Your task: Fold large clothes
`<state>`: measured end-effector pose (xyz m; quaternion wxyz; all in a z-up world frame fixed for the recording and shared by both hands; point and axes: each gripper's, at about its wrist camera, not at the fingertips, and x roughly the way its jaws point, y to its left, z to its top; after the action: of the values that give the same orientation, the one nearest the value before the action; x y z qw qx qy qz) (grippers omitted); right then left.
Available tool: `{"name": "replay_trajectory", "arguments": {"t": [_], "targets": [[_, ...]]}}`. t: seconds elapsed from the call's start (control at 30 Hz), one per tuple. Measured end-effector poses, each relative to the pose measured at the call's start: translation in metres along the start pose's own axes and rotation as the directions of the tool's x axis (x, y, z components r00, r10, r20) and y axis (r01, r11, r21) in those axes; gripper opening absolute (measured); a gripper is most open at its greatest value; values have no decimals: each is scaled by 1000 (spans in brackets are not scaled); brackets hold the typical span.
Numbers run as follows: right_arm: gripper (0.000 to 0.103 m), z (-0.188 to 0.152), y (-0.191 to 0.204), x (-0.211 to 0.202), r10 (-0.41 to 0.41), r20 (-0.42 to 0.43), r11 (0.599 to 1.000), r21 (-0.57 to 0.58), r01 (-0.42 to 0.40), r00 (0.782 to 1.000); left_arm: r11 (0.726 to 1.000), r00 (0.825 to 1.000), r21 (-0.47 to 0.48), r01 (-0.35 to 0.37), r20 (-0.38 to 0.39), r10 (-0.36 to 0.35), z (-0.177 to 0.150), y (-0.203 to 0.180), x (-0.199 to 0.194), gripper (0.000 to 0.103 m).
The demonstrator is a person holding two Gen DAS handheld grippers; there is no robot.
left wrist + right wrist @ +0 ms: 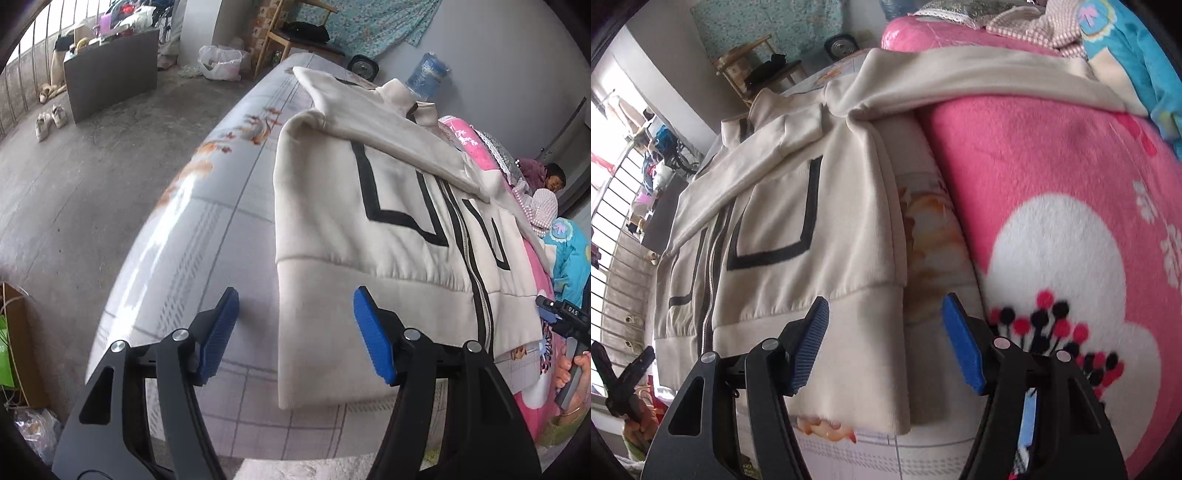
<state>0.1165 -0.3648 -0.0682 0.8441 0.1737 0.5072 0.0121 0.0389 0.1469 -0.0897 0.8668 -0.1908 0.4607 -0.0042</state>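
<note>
A cream zip-up jacket (388,192) with black line trim lies flat on the bed, one sleeve folded across its chest. It also shows in the right wrist view (783,229), where its other sleeve (979,79) stretches over a pink blanket. My left gripper (295,332) is open and empty, hovering over the jacket's lower left hem corner. My right gripper (886,339) is open and empty over the lower right hem corner. The right gripper also shows at the right edge of the left wrist view (561,317).
The bed sheet (207,229) is pale with an orange fish print. A pink fleece blanket (1052,177) and a blue garment (1126,48) lie to the jacket's right. A wooden chair (295,33), a water bottle (424,75) and a dark cabinet (110,74) stand beyond on the concrete floor.
</note>
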Motion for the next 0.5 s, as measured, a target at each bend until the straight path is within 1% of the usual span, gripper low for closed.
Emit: {"name": "replay_trajectory", "arguments": {"t": [0.1, 0.17, 0.23, 0.27, 0.3, 0.33, 0.37, 0.4, 0.43, 0.47, 0.5], "targets": [[63, -13, 2, -6, 11, 4, 1000, -3, -11, 1000, 999, 999, -19, 33, 23, -32, -13, 0, -8, 61], [63, -20, 0, -9, 7, 23, 1000, 9, -7, 1000, 997, 998, -56, 56, 37, -54, -19, 0, -8, 58], [63, -23, -2, -11, 13, 45, 999, 32, -14, 999, 996, 998, -77, 39, 52, -35, -23, -1, -8, 47], [63, -25, -2, -11, 10, 57, 999, 41, -13, 998, 996, 998, -83, 24, 52, -20, -24, -2, -8, 45], [61, -26, -1, -12, -2, 67, 999, 42, -1, 998, 996, 999, -85, 12, 50, -8, -24, -4, -8, 37], [57, -26, 1, -11, -21, 73, 999, 36, 19, 997, 996, 999, -90, 11, 45, -7, -24, -4, -6, 29], [54, -26, 2, -11, -41, 80, 999, 32, 38, 996, 995, 999, -99, 8, 43, -4, -24, -4, -7, 26], [47, -28, 3, -11, -53, 88, 998, 30, 51, 995, 995, 999, -104, -3, 48, 8, -25, -4, -7, 24], [40, -29, 3, -11, -55, 93, 998, 26, 53, 994, 995, 999, -102, -10, 48, 15, -27, -4, -8, 17], [34, -30, 2, -11, -58, 98, 998, 24, 56, 993, 995, 998, -96, -23, 49, 28, -27, -4, -7, 16], [17, -31, 2, -9, -55, 96, 998, 25, 53, 994, 995, 998, -92, -33, 52, 38, -28, -4, -8, 12]]}}
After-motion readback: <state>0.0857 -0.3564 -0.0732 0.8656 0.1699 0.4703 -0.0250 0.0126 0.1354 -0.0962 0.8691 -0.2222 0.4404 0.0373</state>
